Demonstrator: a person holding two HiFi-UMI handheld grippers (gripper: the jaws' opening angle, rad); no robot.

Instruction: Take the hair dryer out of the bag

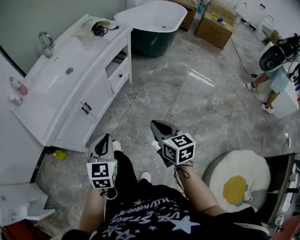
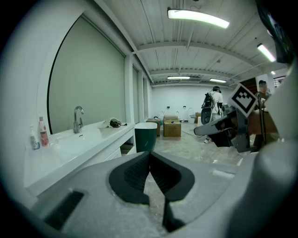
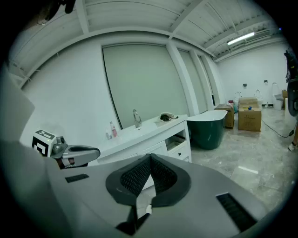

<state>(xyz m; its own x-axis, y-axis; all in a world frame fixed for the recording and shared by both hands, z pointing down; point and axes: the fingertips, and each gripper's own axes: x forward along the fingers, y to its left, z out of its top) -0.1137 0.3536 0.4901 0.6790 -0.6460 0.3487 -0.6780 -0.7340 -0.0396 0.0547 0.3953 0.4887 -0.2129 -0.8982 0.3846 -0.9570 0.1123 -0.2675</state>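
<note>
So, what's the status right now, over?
Left gripper and right gripper shut, empty. Bag with something dark inside on the counter, far end, untouched. Only floor between.

The bag [image 1: 88,30] is pale and half transparent. It lies crumpled and low on the white counter [image 1: 34,113], at its far end, beyond the basin [image 1: 59,77] and near the bathtub [image 1: 150,16]. The hair dryer [image 1: 100,27] is a small dark shape with a thin dark cord. It lies with the bag, on the side toward the bathtub. How far inside it is cannot be told.
</note>
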